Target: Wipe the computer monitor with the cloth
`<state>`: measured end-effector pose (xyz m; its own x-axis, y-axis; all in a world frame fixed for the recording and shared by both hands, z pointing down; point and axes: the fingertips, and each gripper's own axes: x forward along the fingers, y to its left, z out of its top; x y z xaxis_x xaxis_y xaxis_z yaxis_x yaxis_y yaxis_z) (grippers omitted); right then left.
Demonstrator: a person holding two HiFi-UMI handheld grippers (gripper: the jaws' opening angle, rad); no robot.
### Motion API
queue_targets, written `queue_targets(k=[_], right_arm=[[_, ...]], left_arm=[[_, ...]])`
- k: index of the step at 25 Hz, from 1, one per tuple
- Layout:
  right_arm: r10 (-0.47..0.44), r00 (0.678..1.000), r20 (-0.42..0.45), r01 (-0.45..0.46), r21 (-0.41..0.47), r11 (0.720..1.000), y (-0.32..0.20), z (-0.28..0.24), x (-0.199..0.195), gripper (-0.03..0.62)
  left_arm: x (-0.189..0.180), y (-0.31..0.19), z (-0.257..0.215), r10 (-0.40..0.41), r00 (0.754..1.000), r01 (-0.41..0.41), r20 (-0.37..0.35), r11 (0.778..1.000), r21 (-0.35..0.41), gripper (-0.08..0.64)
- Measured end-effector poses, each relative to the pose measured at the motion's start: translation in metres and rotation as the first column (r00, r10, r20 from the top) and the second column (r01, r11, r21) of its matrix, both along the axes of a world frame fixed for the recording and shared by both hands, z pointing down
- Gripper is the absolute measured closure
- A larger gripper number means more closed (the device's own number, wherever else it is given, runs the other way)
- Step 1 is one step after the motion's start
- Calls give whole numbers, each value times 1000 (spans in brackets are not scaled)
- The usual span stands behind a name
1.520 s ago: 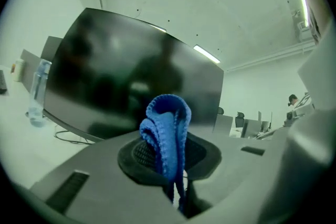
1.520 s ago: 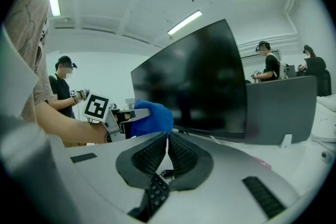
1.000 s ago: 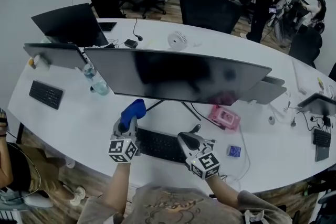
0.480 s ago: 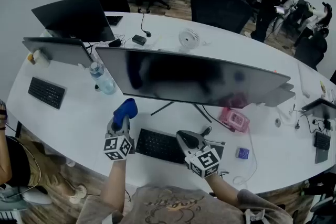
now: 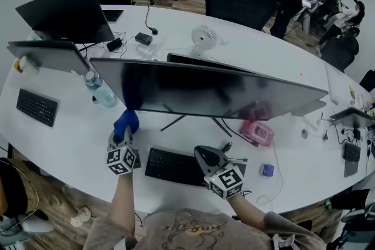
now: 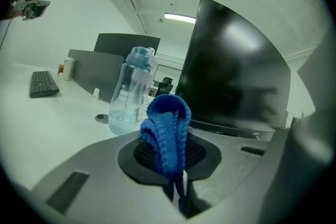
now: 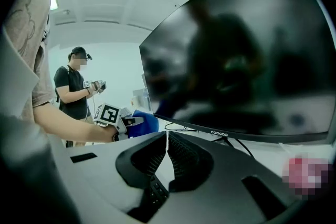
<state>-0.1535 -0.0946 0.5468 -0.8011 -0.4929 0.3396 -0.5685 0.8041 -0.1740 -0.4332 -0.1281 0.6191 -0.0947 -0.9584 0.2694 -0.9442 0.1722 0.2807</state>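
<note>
1. Your left gripper (image 5: 124, 134) is clenched on the blue cloth (image 5: 126, 121), which stands up out of the jaws as a folded wad.
2. Over the last second you have carried it leftward along the desk. It started under the monitor's (image 5: 211, 88) left-middle and now sits just below the lower left corner.
3. The cloth is near the bottom edge of the screen, and a blue reflection of it shows in the glass. In the left gripper view it looks just short of the screen, not pressed on it.
4. Your right gripper (image 5: 206, 156) has hardly moved. Its jaws are pressed together on nothing, and it hangs over the right end of the keyboard (image 5: 173, 165).
5. I read this as you lining up at a starting corner, with no wiping begun yet. Next, the cloth likely needs raising onto the glass and sweeping rightward.
6. The bottle (image 5: 101, 91) stands just left of the cloth, so mind it as you lift.
</note>
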Motion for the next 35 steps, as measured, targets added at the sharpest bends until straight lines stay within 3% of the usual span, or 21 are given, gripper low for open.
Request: queue_targets(k=[12, 35], right_arm=[[46, 998, -34, -47, -27, 999, -10, 9, 9, 566], [110, 993, -45, -111, -7, 994, 1, -6, 85, 566]], left_arm=[[-5, -46, 22, -4, 999, 4, -36, 1000, -2, 511], [85, -61, 19, 64, 996, -64, -62, 998, -7, 511]])
